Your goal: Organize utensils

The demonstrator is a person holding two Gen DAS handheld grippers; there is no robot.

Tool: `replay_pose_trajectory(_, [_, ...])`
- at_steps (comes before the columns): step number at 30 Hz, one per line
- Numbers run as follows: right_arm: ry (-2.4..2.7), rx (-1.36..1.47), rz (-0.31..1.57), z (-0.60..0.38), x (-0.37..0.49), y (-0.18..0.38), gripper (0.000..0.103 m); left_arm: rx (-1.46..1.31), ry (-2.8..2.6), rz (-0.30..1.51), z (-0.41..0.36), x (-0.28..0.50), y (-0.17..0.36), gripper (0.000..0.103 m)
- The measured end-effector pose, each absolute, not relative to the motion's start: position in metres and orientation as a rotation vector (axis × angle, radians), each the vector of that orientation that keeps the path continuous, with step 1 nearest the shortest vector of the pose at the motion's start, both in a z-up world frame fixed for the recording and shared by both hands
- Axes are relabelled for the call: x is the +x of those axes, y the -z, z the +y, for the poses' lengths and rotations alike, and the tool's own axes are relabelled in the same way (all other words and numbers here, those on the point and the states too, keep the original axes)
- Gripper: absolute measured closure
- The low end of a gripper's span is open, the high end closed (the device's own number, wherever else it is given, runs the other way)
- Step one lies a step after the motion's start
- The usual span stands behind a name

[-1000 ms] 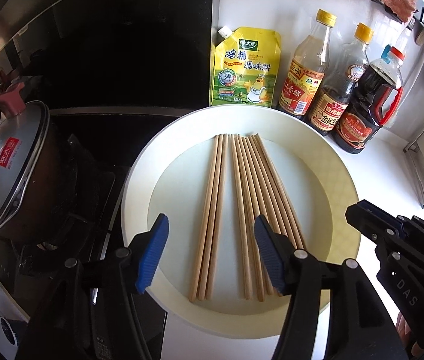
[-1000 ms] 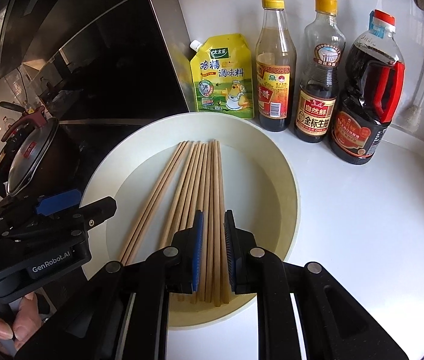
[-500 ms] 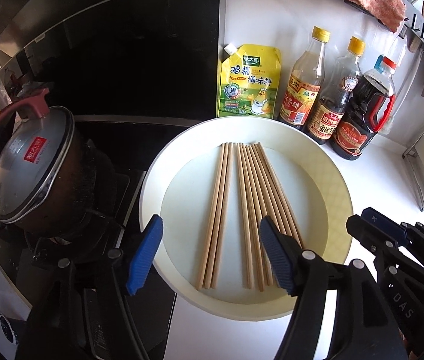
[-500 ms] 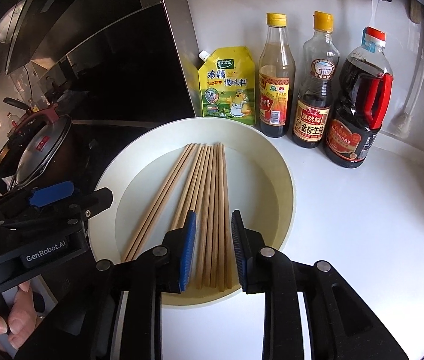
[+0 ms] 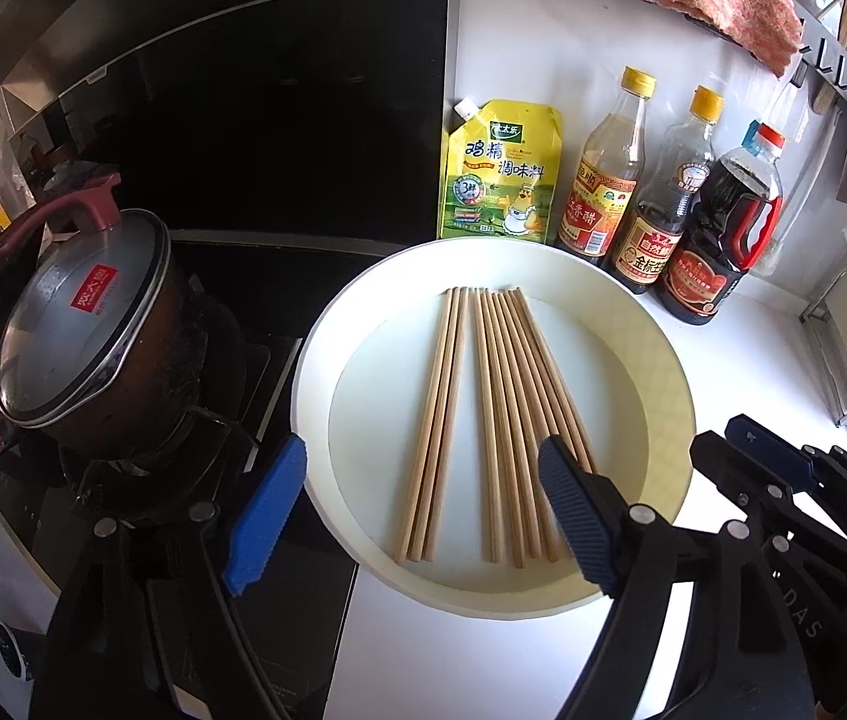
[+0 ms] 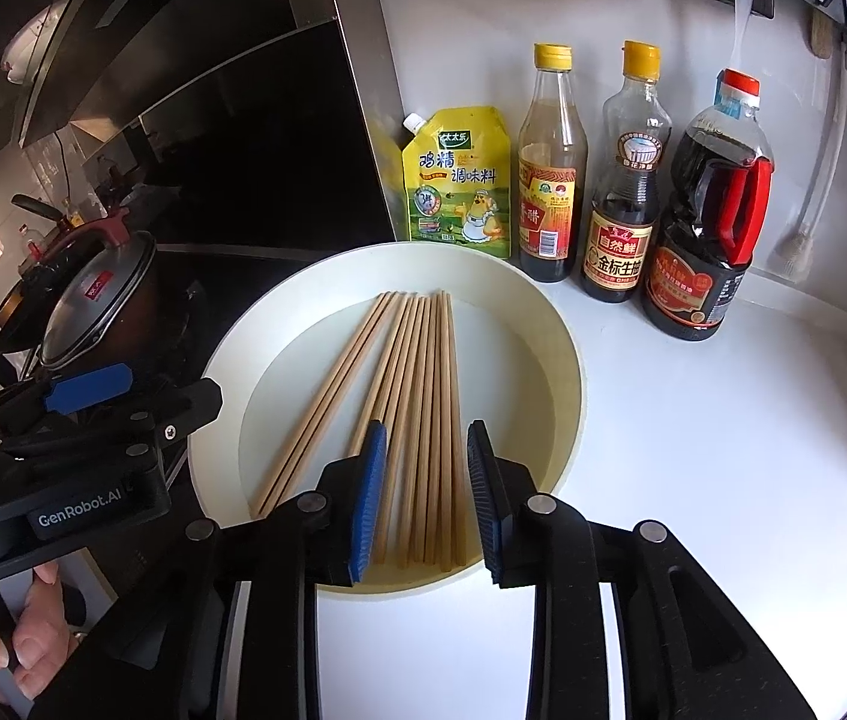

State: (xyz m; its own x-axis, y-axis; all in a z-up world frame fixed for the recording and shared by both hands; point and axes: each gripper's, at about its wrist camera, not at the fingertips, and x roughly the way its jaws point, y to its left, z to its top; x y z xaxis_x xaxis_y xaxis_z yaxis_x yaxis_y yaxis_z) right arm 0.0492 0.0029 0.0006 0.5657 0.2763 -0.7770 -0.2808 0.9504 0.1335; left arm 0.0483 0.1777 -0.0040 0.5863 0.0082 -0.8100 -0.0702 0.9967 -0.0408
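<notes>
Both the left gripper [image 5: 417, 510] and right gripper [image 6: 426, 495] have fingers apart above the light, stiff chopsticks [image 6: 423, 414], best pinched near their ends.

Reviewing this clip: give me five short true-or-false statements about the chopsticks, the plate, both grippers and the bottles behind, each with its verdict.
1. The chopsticks lie flat in the white plate. True.
2. The right gripper is clamped on a chopstick. False: its jaws stand apart, nothing between them is gripped.
3. The left gripper is open. True.
4. Three bottles stand behind the plate beside a yellow pouch. True.
5. The pot on the stove has no lid. False: a glass lid covers it.
</notes>
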Motion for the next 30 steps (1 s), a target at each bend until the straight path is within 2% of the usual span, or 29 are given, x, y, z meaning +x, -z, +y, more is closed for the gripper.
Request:
replay_pose_trajectory(4, [-0.332, -0.012, 0.915, 0.0034, 0.0495, -0.0003, 0.065, -0.069, -0.051, 0.94, 0.1782, 0.0466, 0.0032, 0.019])
replay_pose_trajectory(6, [-0.334, -0.019, 0.917, 0.0043, 0.0498, 0.0001, 0.062, -0.067, -0.055, 0.939, 0.1785, 0.046, 0.0033, 0.013])
replay_pose_trajectory(14, [-0.311, -0.034, 0.896, 0.0046, 0.0501, -0.0011, 0.044, -0.05, -0.066, 0.94, 0.1788, 0.0482, 0.0056, 0.009])
replay_pose_trajectory(20, [-0.289, -0.027, 0.897, 0.0004, 0.0539, -0.0006, 0.039, -0.052, -0.068, 0.944, 0.1796, 0.0507, 0.0071, 0.006])
replay_pose_trajectory(30, [-0.277, -0.022, 0.906, -0.0014, 0.0549, 0.0012, 0.039, -0.023, -0.082, 0.939, 0.1757, 0.0518, 0.0056, 0.006])
